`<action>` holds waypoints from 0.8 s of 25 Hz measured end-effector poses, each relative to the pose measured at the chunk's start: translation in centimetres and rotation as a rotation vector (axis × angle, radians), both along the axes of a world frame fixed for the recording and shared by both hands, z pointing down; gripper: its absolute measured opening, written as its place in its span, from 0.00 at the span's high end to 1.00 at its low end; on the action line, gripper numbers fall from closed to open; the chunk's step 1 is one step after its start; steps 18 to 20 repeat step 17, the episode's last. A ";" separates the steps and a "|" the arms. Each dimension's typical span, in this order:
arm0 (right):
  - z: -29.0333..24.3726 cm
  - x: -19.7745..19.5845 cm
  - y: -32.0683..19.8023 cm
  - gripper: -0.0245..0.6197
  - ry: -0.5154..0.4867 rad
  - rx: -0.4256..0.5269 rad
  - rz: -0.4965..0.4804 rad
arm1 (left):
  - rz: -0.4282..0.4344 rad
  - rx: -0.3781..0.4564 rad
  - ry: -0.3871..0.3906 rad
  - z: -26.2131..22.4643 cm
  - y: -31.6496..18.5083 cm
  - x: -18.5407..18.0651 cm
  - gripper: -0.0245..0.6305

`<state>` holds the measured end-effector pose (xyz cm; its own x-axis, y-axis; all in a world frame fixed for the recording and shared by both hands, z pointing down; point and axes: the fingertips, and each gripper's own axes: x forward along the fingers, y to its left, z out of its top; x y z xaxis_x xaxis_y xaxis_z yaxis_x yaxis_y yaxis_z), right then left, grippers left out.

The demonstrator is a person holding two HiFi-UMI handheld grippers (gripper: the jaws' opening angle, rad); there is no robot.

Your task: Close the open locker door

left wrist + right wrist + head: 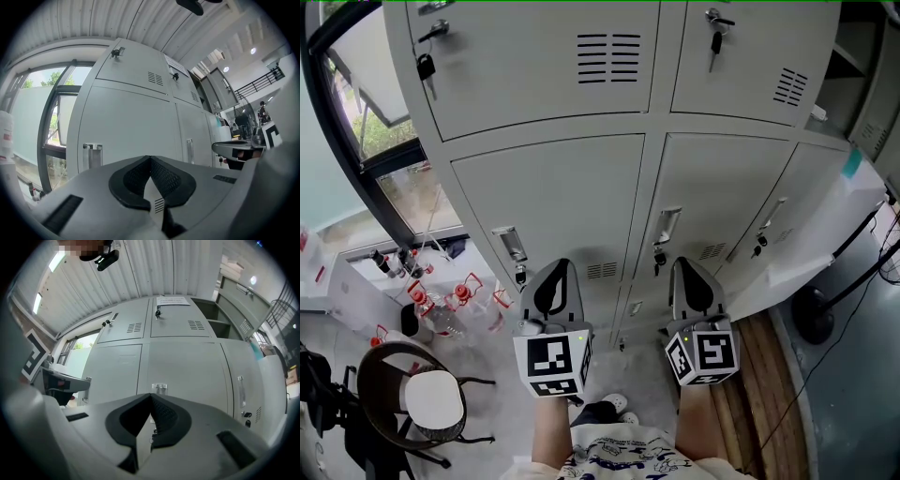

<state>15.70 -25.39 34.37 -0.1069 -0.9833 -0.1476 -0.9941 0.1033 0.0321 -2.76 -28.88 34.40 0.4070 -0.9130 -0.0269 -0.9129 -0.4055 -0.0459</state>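
A bank of grey lockers [553, 197] fills the head view. At its right end a pale door leaf [834, 234] with a teal tag stands swung out from the bank; in the right gripper view this door leaf [273, 385] is at the far right. The top right compartment [855, 56] is open and shows shelves. My left gripper [557, 266] is shut and empty, pointing at a closed lower door with a chrome handle [92, 154]. My right gripper [689, 264] is also shut and empty, facing the closed middle lower door [183, 371], well left of the open leaf.
A round-seat chair [427, 398] and several red-capped bottles [441, 305] stand on the floor at the left, below a window [384, 141]. Wooden boards [759, 375], a black stand base [811, 317] and cables [862, 281] lie at the right. Keys hang in several locks [425, 67].
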 end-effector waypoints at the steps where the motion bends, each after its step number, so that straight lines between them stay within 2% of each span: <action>1: 0.0 0.1 0.0 0.97 -0.001 -0.001 0.002 | 0.001 0.000 -0.001 0.0 0.0 0.1 0.96; 20: 0.0 0.9 0.0 0.97 0.003 -0.005 0.016 | 0.013 0.006 -0.003 -0.3 -0.1 0.8 0.96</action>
